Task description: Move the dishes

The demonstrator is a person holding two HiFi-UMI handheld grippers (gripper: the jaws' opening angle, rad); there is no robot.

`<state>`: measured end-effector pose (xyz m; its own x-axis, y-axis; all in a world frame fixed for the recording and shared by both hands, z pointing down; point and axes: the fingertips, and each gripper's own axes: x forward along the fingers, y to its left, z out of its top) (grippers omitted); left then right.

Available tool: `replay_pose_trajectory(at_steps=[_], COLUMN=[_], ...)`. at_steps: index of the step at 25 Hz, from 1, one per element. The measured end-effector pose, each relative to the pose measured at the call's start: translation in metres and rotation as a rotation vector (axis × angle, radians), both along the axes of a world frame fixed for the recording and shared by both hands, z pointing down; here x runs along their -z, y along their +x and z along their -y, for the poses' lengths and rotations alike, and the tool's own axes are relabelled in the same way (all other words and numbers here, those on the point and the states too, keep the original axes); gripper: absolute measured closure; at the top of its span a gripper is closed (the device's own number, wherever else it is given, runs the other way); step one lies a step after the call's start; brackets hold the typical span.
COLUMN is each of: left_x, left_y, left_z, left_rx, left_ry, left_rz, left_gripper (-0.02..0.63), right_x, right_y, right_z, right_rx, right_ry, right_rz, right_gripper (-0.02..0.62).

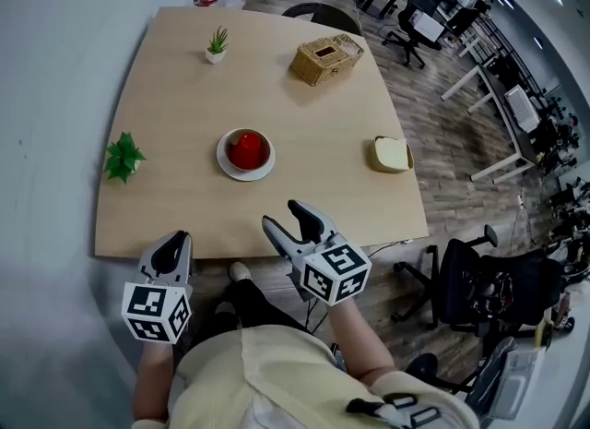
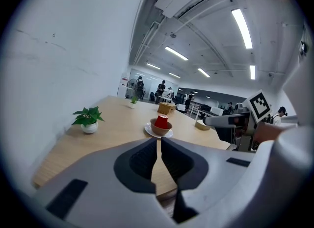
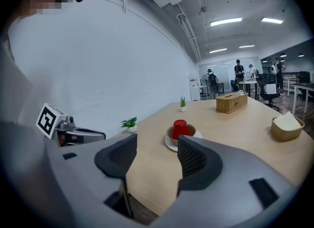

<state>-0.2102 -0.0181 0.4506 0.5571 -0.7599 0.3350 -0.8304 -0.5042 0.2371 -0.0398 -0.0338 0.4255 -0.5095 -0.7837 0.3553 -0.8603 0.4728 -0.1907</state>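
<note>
A white plate (image 1: 232,170) (image 2: 148,133) (image 3: 171,145) lies mid-table with a brown bowl (image 1: 261,160) (image 2: 158,129) (image 3: 191,131) on it, and a red cup (image 1: 244,150) (image 2: 161,121) (image 3: 180,128) stands upside down in the bowl. A tan bowl (image 1: 392,155) (image 2: 201,125) (image 3: 285,129) with something pale in it sits near the table's right edge. My left gripper (image 1: 171,248) (image 2: 158,159) hangs shut and empty at the near left edge. My right gripper (image 1: 293,216) (image 3: 156,158) stands open and empty over the near edge, short of the plate.
Two small potted plants (image 1: 123,157) (image 1: 217,45) stand at the left edge and the far side of the wooden table (image 1: 184,104). A wicker tissue box (image 1: 325,58) sits at the far right. An office chair (image 1: 479,284) stands off the table's near right corner.
</note>
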Motion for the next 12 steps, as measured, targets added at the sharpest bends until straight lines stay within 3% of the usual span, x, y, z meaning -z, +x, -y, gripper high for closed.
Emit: replay_pose_trajectory(at_steps=[12], left_x=[-0.012], left_y=[0.013], left_z=[0.067], left_rx=[0.072], left_ry=[-0.018], left_rz=[0.026], left_gripper=[0.588], right_x=[-0.024], right_y=[0.001], right_z=[0.086], right_rx=[0.099], right_ry=[-0.03], right_rz=[-0.049], right_gripper=[0.341])
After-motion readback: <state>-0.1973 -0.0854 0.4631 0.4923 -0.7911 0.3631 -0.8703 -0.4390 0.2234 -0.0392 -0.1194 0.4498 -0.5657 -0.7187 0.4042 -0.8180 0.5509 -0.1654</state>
